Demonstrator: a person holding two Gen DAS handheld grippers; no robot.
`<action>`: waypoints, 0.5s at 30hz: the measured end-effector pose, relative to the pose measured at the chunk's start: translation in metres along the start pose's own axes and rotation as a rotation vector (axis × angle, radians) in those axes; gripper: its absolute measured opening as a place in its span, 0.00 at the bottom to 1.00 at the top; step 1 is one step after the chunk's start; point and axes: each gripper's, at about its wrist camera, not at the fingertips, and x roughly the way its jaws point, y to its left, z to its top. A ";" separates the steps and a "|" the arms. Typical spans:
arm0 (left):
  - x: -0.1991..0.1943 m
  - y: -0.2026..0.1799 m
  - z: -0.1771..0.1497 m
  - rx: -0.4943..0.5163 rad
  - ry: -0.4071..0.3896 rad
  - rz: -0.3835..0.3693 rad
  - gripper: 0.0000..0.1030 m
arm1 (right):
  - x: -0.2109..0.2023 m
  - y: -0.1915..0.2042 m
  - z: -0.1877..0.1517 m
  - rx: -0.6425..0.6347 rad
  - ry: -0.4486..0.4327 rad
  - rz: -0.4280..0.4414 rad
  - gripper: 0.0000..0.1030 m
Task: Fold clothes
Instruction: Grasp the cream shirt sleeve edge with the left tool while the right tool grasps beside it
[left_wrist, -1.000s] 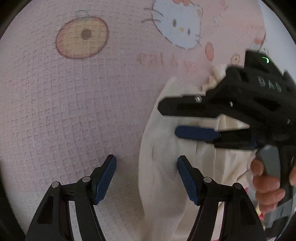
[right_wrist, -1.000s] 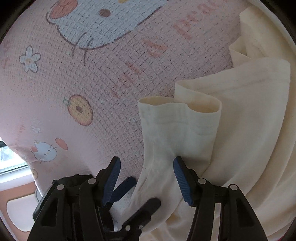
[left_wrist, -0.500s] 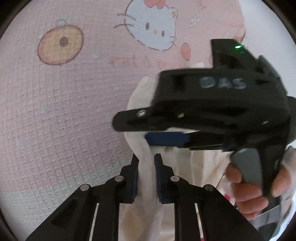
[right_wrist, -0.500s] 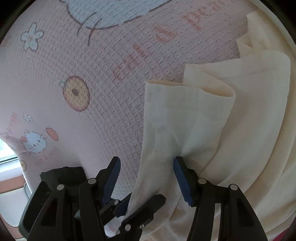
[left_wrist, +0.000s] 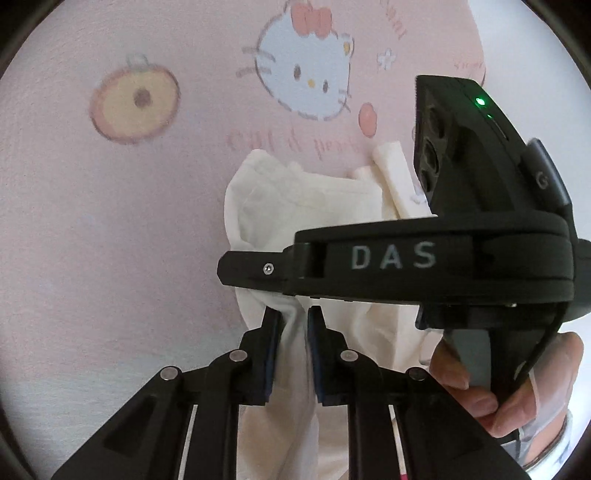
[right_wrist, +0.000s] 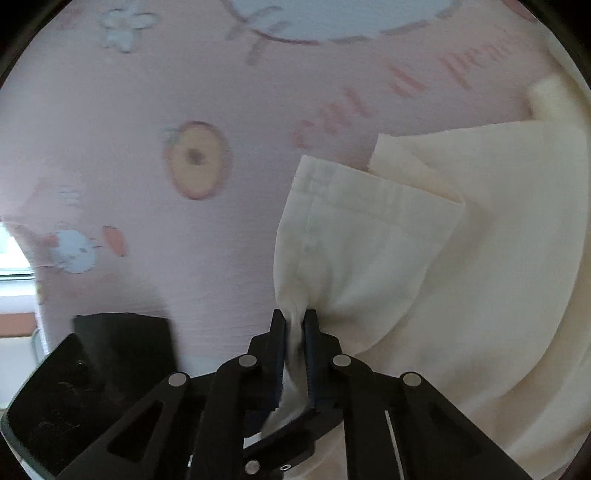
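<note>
We have both grippers clamped on the cream garment (right_wrist: 424, 236), which lies bunched on the pink cartoon-cat blanket (left_wrist: 110, 221). The left gripper (left_wrist: 293, 325) is nearly closed, a thin ridge of cloth pinched between its blue pads. The right gripper (right_wrist: 294, 325) has pinched down just as tight on a gathered fold below the hemmed opening (right_wrist: 369, 192), which looks like a sleeve or leg cuff, though the blur and the crumpling keep us from saying which. In the left wrist view the right gripper's black body (left_wrist: 424, 258) crosses just above our left fingers, with the person's hand (left_wrist: 498, 376) around its handle, so the two grips sit close together on the same edge of the fabric.

We judge this to be the start of a fold: the cloth is taken up but nothing is laid over yet.

Next we would need to lift together, draw the two pinches apart so the edge goes taut and flat, then carry it across the rest of the garment. Uneven pull could drag the whole heap sideways.
</note>
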 end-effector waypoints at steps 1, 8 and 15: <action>-0.008 0.002 0.002 -0.008 -0.016 0.002 0.12 | -0.004 0.009 -0.001 -0.008 -0.018 0.021 0.08; -0.075 0.027 0.016 -0.043 -0.164 0.095 0.09 | -0.017 0.069 0.019 -0.028 -0.069 0.184 0.07; -0.107 0.064 -0.010 -0.116 -0.234 0.234 0.09 | -0.001 0.153 0.028 -0.143 -0.022 0.225 0.07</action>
